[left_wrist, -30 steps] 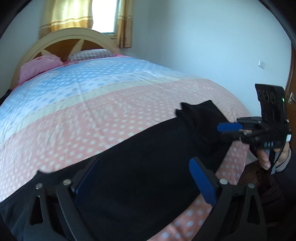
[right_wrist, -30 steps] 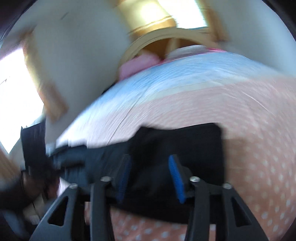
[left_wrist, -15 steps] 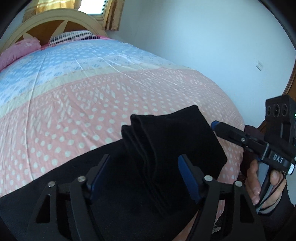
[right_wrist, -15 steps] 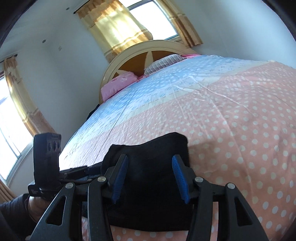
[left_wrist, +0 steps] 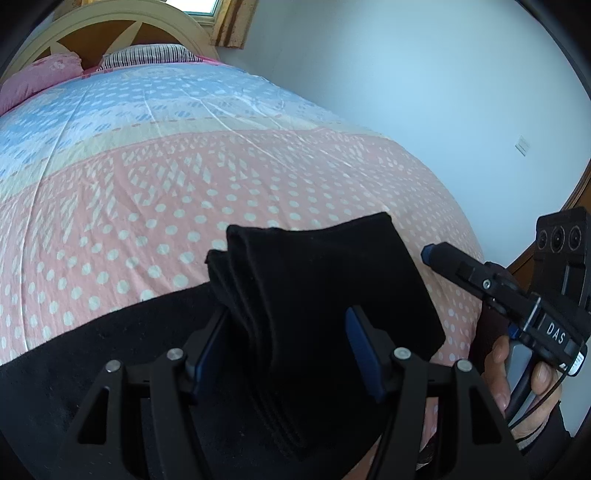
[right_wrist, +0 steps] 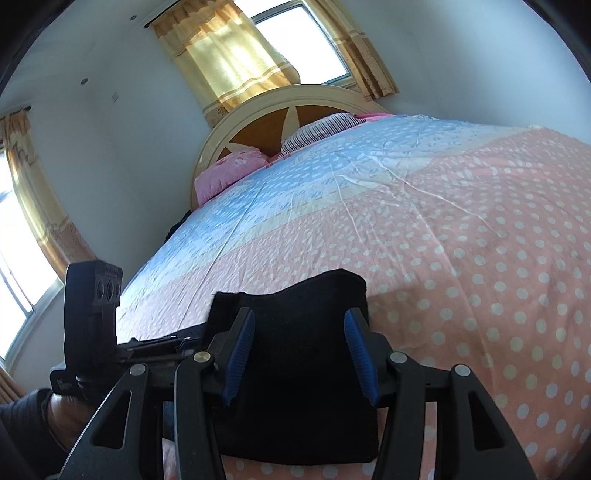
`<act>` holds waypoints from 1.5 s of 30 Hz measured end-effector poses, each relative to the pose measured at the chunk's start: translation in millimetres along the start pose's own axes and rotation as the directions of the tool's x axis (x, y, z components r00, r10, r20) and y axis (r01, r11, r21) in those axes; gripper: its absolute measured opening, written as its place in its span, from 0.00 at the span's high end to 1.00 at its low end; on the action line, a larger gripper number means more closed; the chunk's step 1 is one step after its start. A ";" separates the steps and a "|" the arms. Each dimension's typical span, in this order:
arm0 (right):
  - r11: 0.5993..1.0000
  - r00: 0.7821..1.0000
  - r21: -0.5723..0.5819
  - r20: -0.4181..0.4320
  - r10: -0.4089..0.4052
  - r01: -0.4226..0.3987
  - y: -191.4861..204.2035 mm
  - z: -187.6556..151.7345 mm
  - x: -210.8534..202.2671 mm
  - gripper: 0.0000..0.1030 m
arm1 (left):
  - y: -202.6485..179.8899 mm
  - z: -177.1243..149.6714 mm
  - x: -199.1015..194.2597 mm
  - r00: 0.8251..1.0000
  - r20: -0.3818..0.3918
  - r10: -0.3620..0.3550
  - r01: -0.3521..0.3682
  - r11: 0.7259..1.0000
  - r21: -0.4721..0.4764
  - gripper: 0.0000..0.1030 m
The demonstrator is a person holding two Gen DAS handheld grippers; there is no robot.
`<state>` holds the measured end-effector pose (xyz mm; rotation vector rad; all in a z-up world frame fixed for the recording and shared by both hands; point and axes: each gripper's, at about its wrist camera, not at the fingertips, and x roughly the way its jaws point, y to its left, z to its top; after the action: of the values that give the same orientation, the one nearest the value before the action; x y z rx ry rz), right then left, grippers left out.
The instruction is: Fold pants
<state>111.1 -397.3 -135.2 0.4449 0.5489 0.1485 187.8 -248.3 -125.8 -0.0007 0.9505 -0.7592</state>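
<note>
Black pants (left_wrist: 325, 295) lie near the bed's foot edge, one end stacked in loose layers. The left gripper (left_wrist: 291, 343) has been closing astride that stack; whether it pinches, I can't tell. The right gripper (right_wrist: 301, 354) straddles cloth half-open. A shallow bite could spill layers. Dotted pink-blue quilt (left_wrist: 166, 155), curtained window (right_wrist: 295, 44).

Black fabric pants (left_wrist: 325, 295): long flat part runs off the left wrist view's left and bottom edges, lower end unseen. Folded stack's near edge hidden behind the left hand-held gripper (left_wrist: 288, 345); pad contact with the cloth can't be told. Right hand-held gripper (right_wrist: 299, 358): fingers cover the fold's middle, contact unclear. Person's hand (left_wrist: 517, 373) cut by the frame edge. Cream-and-brown wooden headboard (left_wrist: 110, 22) clipped at top.
</note>
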 end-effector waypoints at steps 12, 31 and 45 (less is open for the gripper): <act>1.000 0.996 0.017 0.089 -0.014 0.013 -5.9 3.8 -16.9 0.45 | 8.0 5.7 -56.1 0.995 0.071 -0.071 0.074 0.996 -0.048 0.90; 0.955 0.986 -0.256 0.035 0.161 -0.147 61.1 -18.1 -13.3 0.45 | 97.2 -32.4 -150.2 0.981 0.195 0.009 0.042 0.966 -0.254 0.90; 0.856 0.953 -0.421 -0.182 0.244 -0.300 111.5 -57.9 10.8 0.45 | 160.0 -73.5 -141.5 0.986 0.152 0.067 0.002 0.909 -0.416 0.90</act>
<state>87.2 -273.5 -134.6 0.0603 0.5506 0.5679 178.5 -22.7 -117.4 -0.4140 0.9371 -0.5044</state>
